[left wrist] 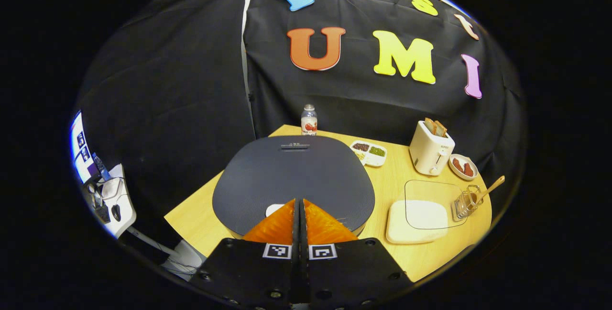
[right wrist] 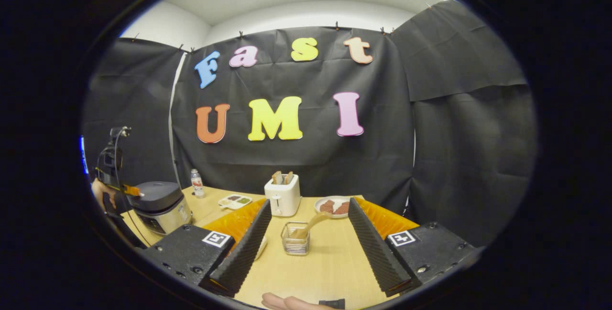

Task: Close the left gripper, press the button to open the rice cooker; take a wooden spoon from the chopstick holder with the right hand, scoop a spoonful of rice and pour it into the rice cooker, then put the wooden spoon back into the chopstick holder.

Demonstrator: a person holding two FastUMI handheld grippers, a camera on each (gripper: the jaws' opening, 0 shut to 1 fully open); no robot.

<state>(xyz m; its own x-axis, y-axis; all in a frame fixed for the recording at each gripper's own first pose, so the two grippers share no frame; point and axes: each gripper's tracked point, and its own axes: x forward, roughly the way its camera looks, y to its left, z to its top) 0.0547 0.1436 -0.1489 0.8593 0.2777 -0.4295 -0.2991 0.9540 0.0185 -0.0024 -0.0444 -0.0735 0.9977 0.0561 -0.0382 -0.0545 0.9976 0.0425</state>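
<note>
The rice cooker [left wrist: 294,181] has a dark grey lid that is down, with a white button [left wrist: 273,209] at its near edge. My left gripper [left wrist: 300,203] is shut, its orange fingers pressed together just above that button. A wooden spoon [left wrist: 490,189] stands in the wire chopstick holder [left wrist: 464,204] at the right. Beside the holder lies a white rice container [left wrist: 413,219] under a clear lid. In the right gripper view my right gripper [right wrist: 310,203] is open, hovering short of the holder [right wrist: 295,240] and spoon [right wrist: 311,225]. The cooker [right wrist: 160,207] stands far left, the left gripper [right wrist: 129,189] at its lid.
A white toaster [left wrist: 430,153] with bread, a plate of red food [left wrist: 463,167], a divided dish [left wrist: 369,152] and a small bottle [left wrist: 309,120] stand along the back of the wooden table [left wrist: 201,219]. A hand [right wrist: 103,194] holds the left gripper.
</note>
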